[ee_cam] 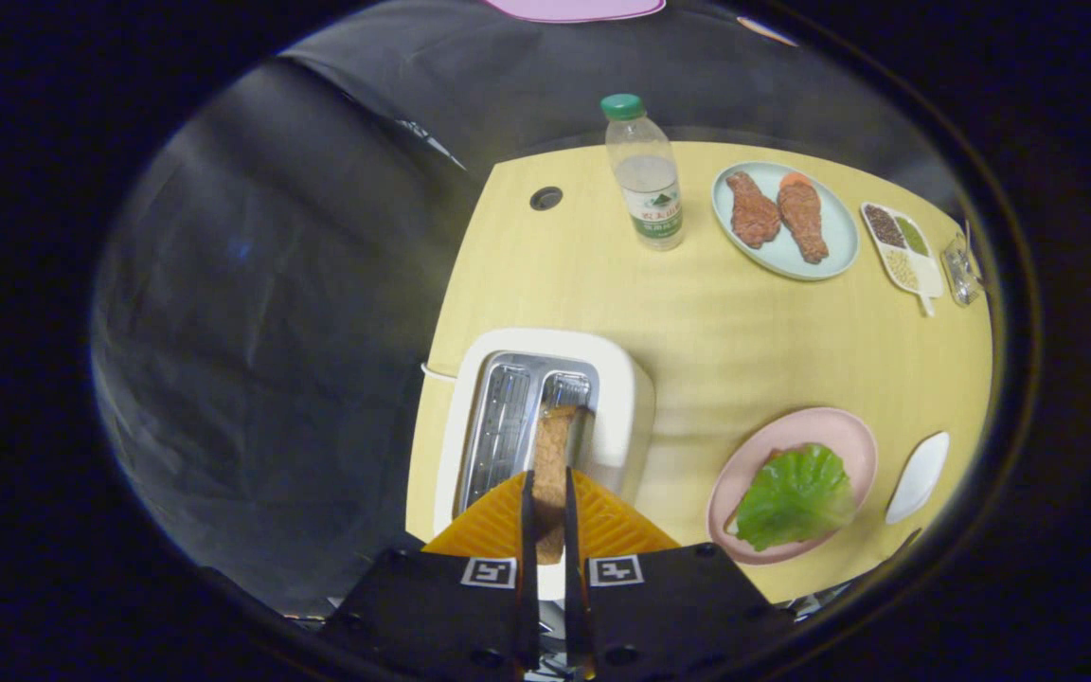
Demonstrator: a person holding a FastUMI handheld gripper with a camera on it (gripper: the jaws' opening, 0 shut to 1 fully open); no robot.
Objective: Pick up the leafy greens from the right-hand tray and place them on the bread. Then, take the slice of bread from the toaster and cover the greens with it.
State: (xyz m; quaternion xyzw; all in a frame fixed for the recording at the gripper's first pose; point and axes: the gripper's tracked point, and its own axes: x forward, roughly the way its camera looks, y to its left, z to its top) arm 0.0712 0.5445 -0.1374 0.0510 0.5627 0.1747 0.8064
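A white toaster point(617, 379) stands at the table's left edge, just ahead of my fingers. A brown slice of bread point(553, 436) stands on edge in its right slot. My gripper point(548, 478) is shut on the near end of that slice, one finger against each face. To the right of the toaster sits a pink plate point(849, 431). The leafy greens point(795, 497) lie on it, covering whatever is underneath; only a thin reddish rim peeks out at their far edge.
Beyond the toaster stand a water bottle point(645, 180), a pale blue plate point(839, 251) with two pieces of meat, and a divided dish of grains point(901, 246). A small white dish point(920, 474) lies right of the pink plate. The yellow table point(716, 332) has a cable hole point(545, 198).
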